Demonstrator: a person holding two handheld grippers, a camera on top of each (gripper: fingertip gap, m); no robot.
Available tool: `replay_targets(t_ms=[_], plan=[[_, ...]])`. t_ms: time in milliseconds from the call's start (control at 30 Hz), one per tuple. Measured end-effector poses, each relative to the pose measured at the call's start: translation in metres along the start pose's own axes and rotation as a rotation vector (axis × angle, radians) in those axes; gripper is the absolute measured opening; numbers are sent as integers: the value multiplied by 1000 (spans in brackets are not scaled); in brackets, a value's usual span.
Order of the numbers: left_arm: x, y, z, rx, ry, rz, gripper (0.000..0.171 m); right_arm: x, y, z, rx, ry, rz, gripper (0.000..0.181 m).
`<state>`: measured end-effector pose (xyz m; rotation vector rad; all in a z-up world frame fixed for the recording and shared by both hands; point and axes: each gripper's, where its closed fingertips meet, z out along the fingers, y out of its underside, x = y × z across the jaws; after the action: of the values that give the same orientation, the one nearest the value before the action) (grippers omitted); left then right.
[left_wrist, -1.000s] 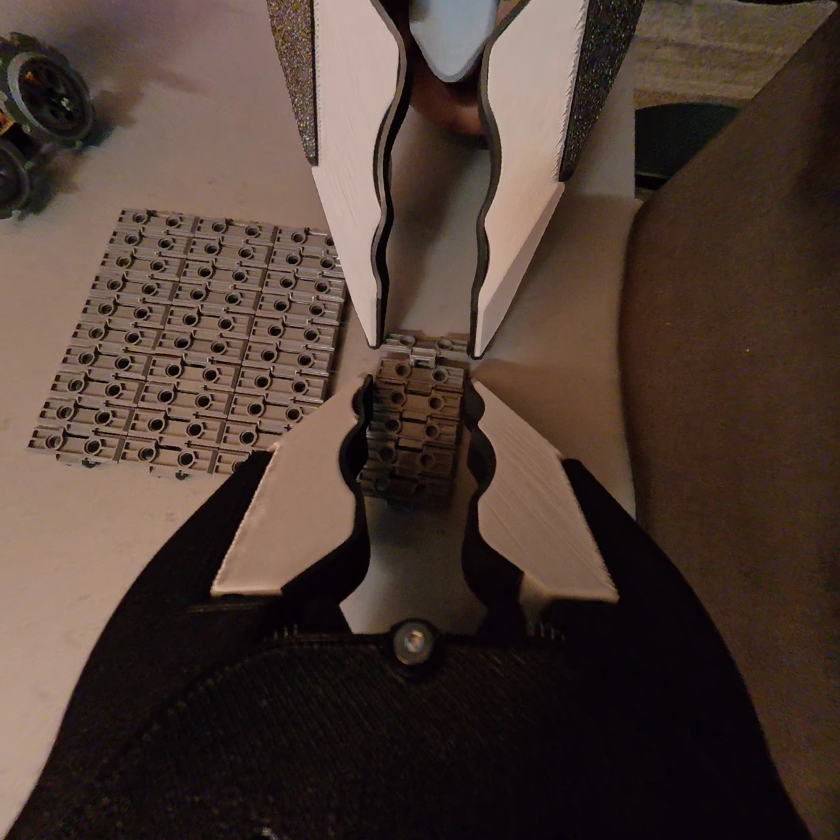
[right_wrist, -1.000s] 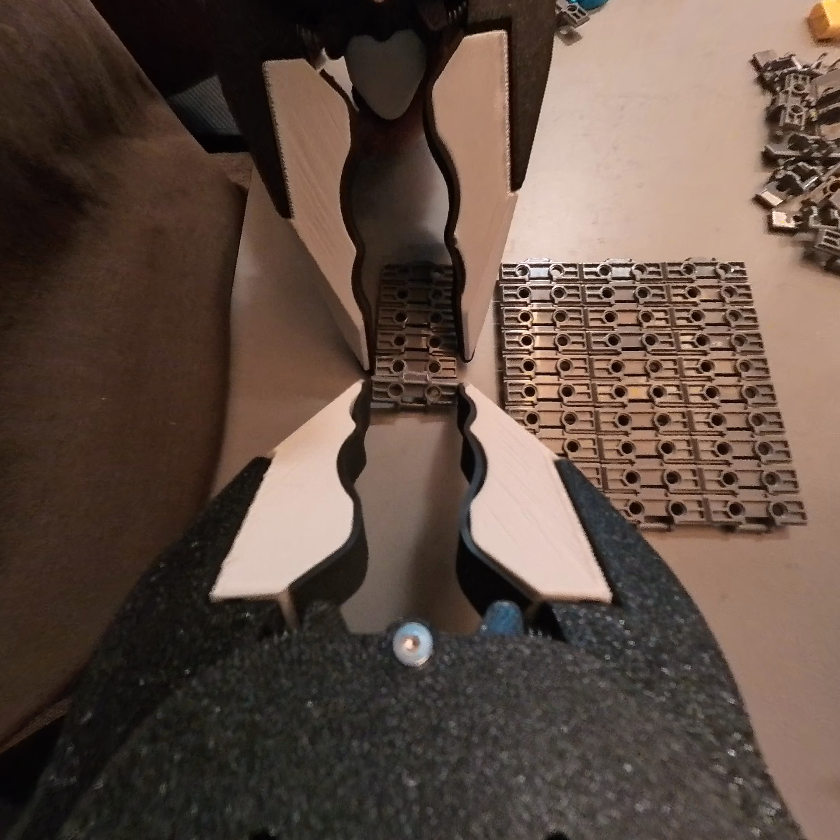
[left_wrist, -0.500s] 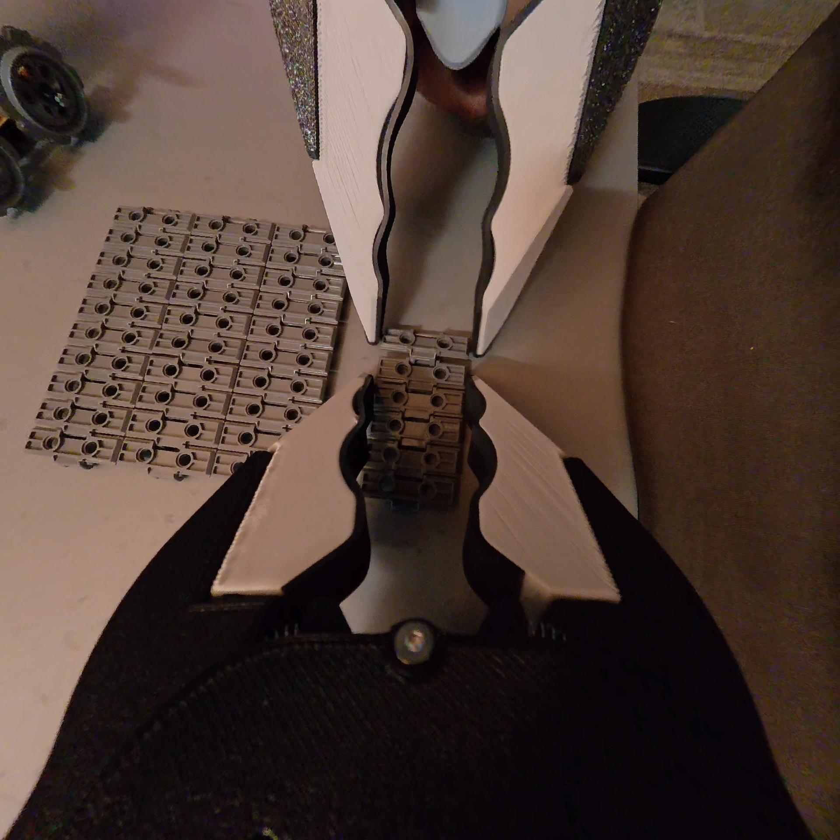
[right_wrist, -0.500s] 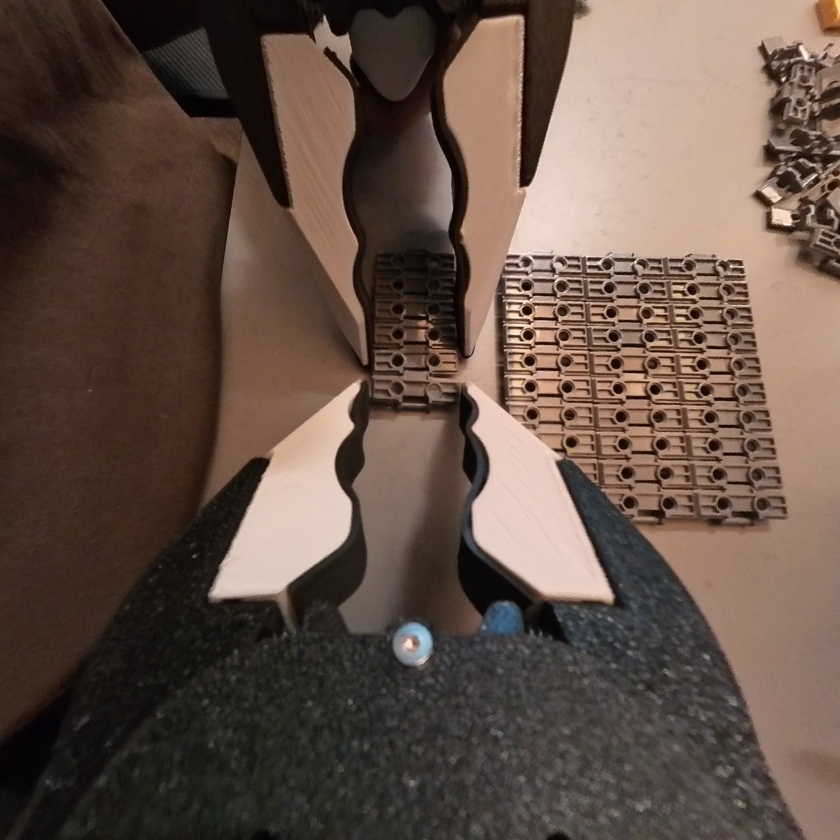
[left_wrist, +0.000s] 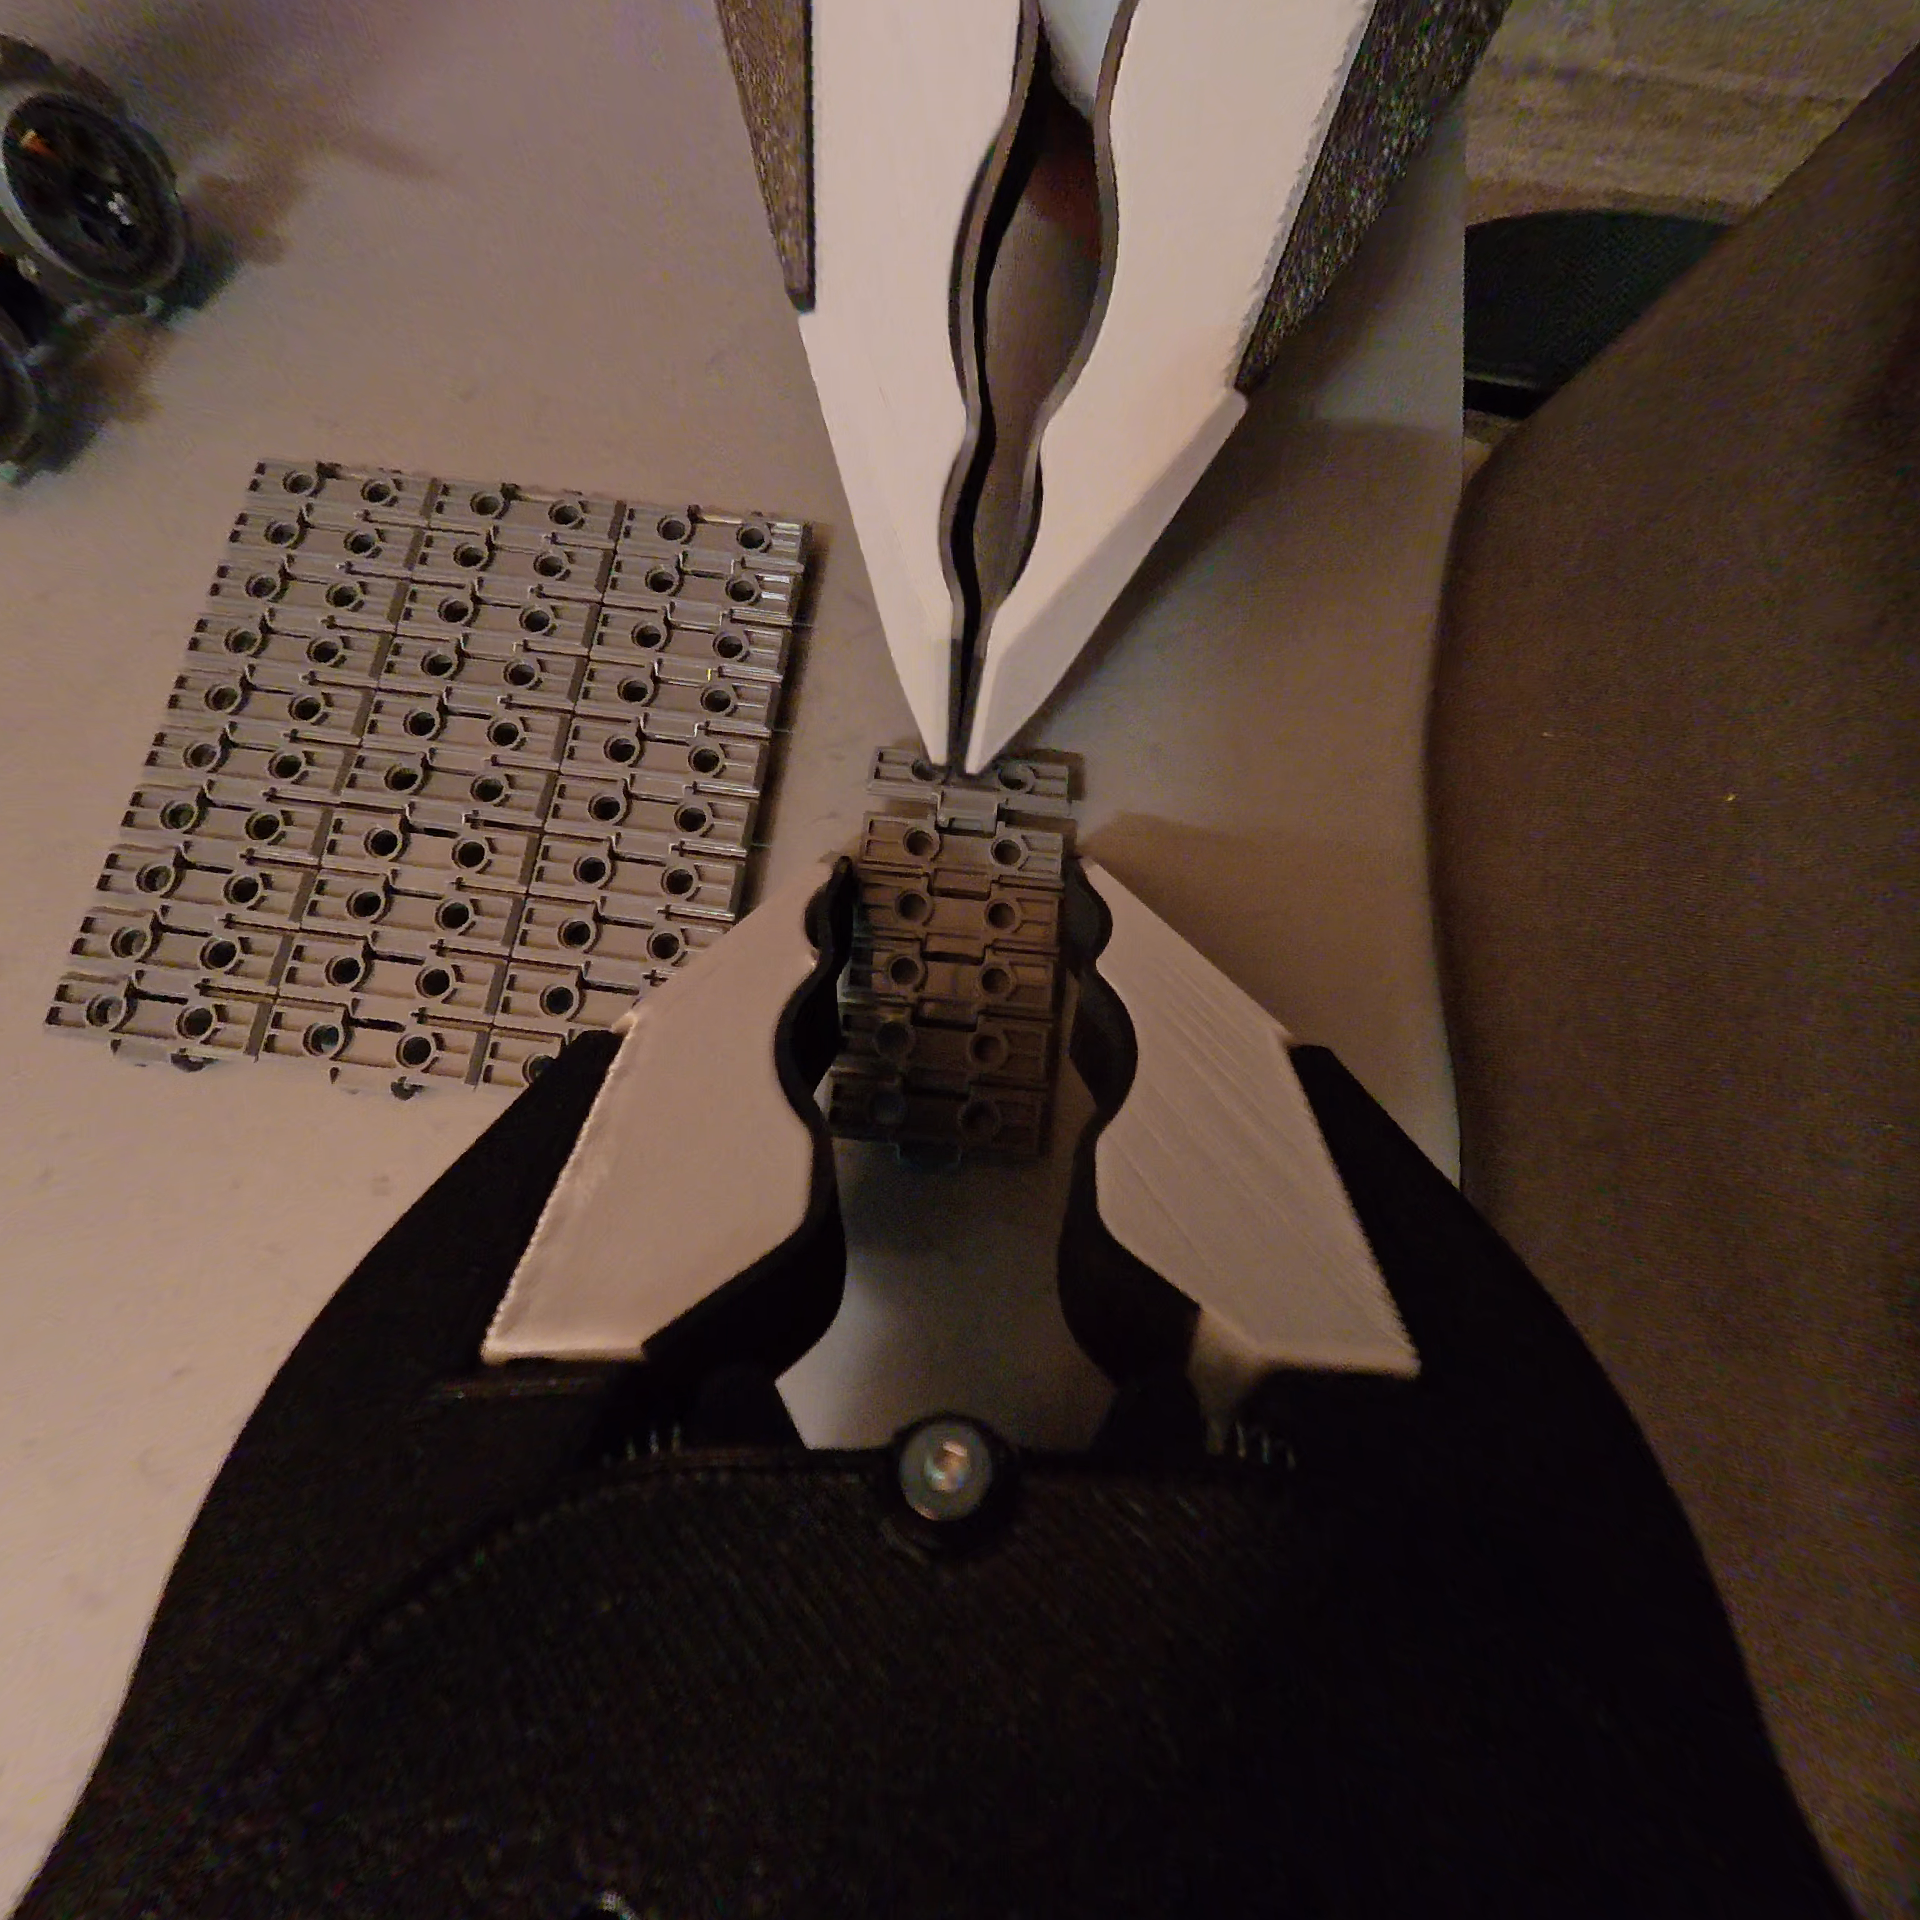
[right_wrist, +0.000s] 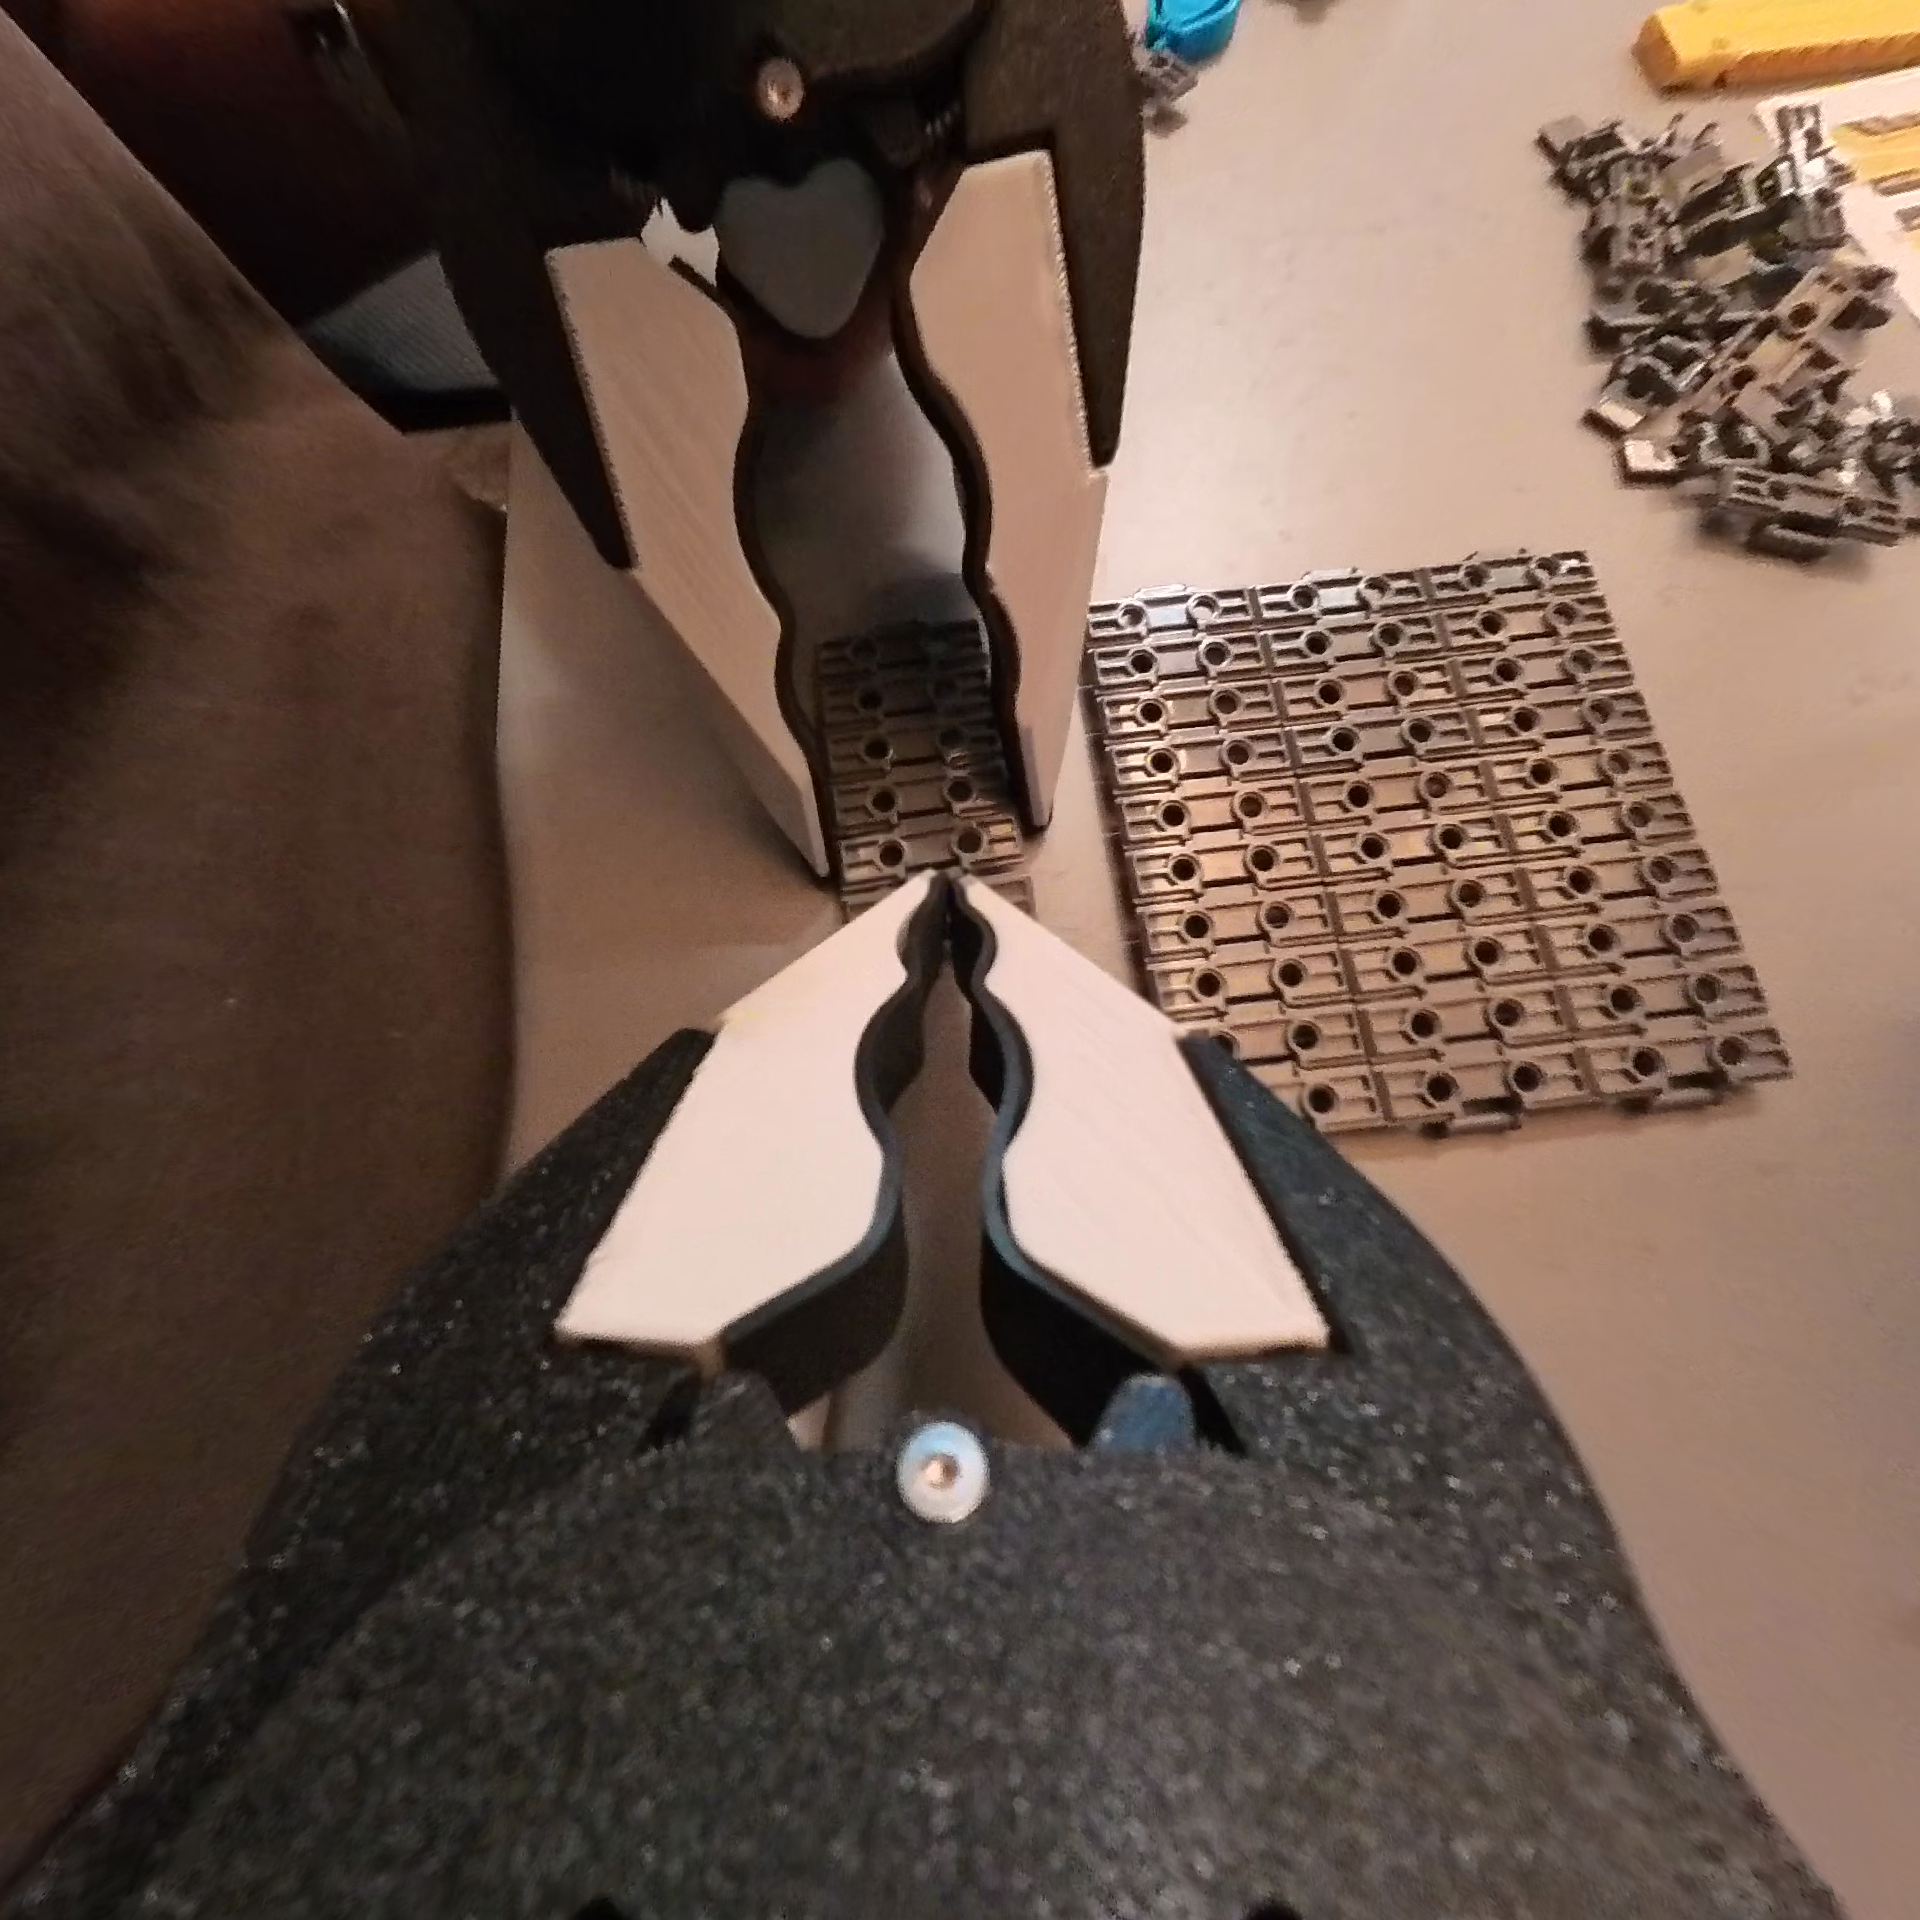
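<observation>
A short grey strip of track links (left_wrist: 951, 987) lies on the pale table (left_wrist: 468, 260) near its edge. My left gripper (left_wrist: 961, 883) is closed on the strip's two long sides, which keep its jaws apart. My right gripper (left_wrist: 966, 764) comes from the opposite side with its jaws shut, tips touching the strip's end link. Whether they pinch a part of that link I cannot tell. In the right wrist view my right gripper (right_wrist: 945, 883) meets the strip (right_wrist: 904, 769), which is held by the left gripper (right_wrist: 925, 831).
A flat mat of joined grey track links (left_wrist: 436, 790) lies beside the strip, also in the right wrist view (right_wrist: 1423, 831). Black wheels (left_wrist: 73, 208) stand far left. A pile of loose links (right_wrist: 1766, 364), a yellow block (right_wrist: 1787, 42) and brown cloth (left_wrist: 1662, 935) border the area. Left and right tips are no more than a few centimetres apart. Between my left fingertips and the yellow block (right_wrist: 1787, 42) there is roughly 30 centimeters.
My right gripper has gone from open around the strip's end to shut, with its tips on the end link. The left gripper still holds the strip in the same place.
</observation>
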<state>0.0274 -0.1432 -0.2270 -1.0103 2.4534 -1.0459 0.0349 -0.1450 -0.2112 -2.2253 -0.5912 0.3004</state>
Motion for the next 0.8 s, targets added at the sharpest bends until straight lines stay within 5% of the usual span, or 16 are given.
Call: replay_targets(t_ms=[367, 600, 800], plan=[[1, -1, 0, 5, 43, -22, 37, -4, 5, 6, -167, -44, 127, 0], [1, -1, 0, 4, 35, -11, 37, -4, 6, 7, -365, 8, 19, 0], [0, -1, 0, 2, 13, 6, 37, -3, 7, 9, -399, -19, 46, 0]])
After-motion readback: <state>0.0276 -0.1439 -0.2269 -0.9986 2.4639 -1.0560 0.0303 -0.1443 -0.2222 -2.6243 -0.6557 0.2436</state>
